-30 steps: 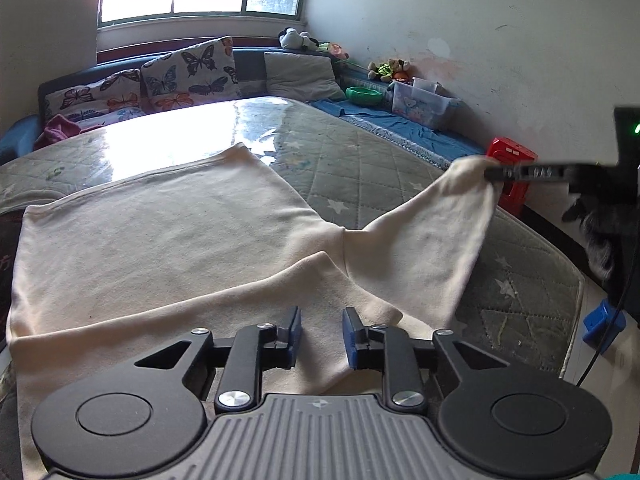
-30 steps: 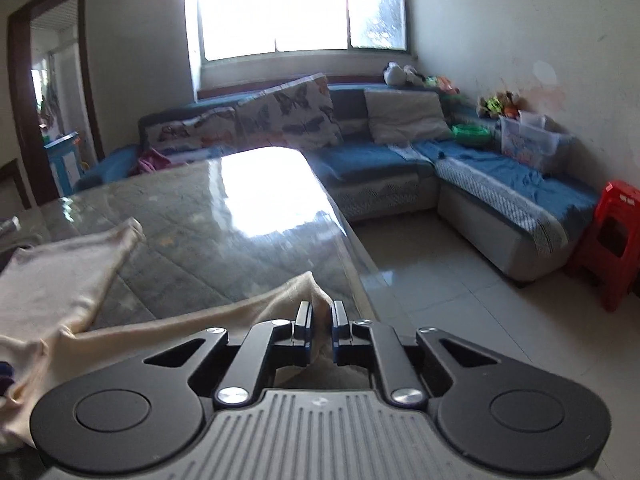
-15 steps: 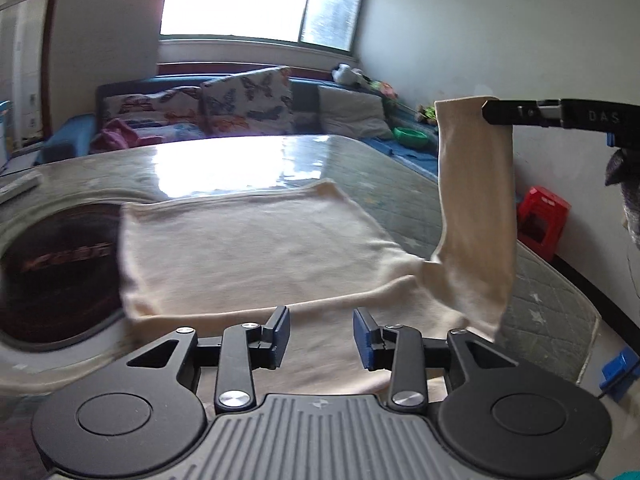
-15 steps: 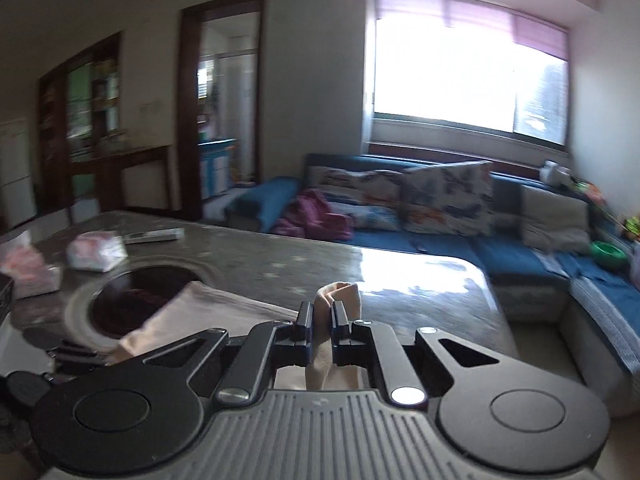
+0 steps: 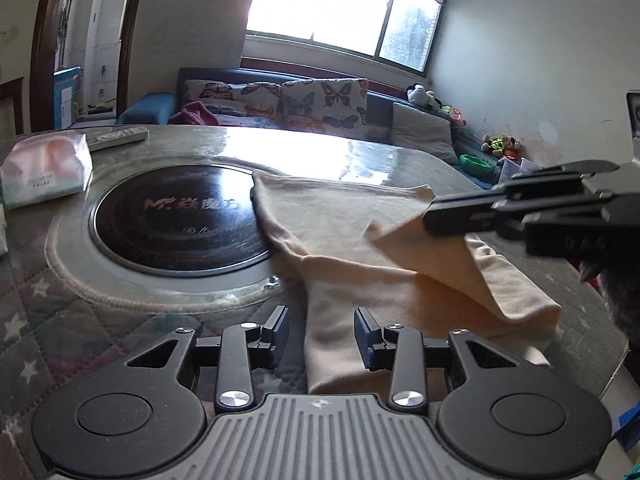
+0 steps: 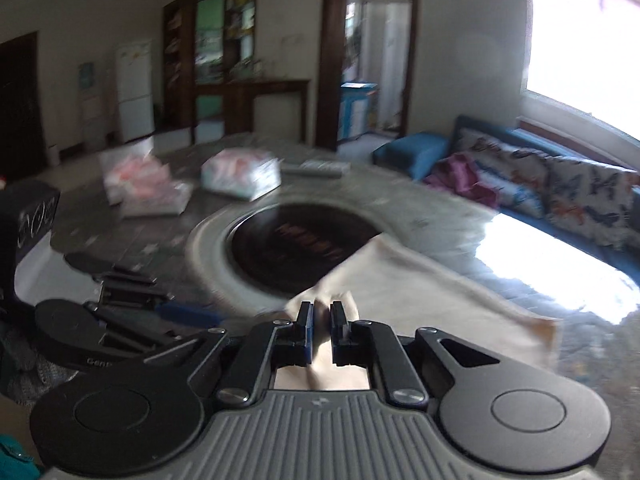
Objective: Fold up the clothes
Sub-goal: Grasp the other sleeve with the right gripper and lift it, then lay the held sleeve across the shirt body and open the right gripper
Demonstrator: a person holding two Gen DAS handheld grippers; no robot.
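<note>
A cream garment (image 5: pixel 352 240) lies spread on the quilted round table (image 5: pixel 80 320), one edge over the dark centre disc. My right gripper (image 6: pixel 322 314) is shut on a cream flap of that garment (image 6: pixel 420 292) and holds it over the laid part. From the left wrist view that right gripper (image 5: pixel 436 216) comes in from the right with the flap hanging folded beneath it. My left gripper (image 5: pixel 322 330) is open low at the table's near edge, its fingers either side of a strip of the cloth without pinching it. The left gripper (image 6: pixel 188 312) also shows in the blurred right wrist view.
A dark round disc (image 5: pixel 176 220) sits in the table's middle. Tissue packs (image 5: pixel 44 170) (image 6: pixel 240 176) and a remote (image 5: pixel 116 138) lie at the far left. A blue sofa with butterfly cushions (image 5: pixel 280 104) runs behind; a doorway (image 6: pixel 372 52) lies beyond.
My right gripper has carried the raised flap leftward and down over the spread garment. Both cameras have swung left, and the left gripper's fingers stand a little wider apart.
</note>
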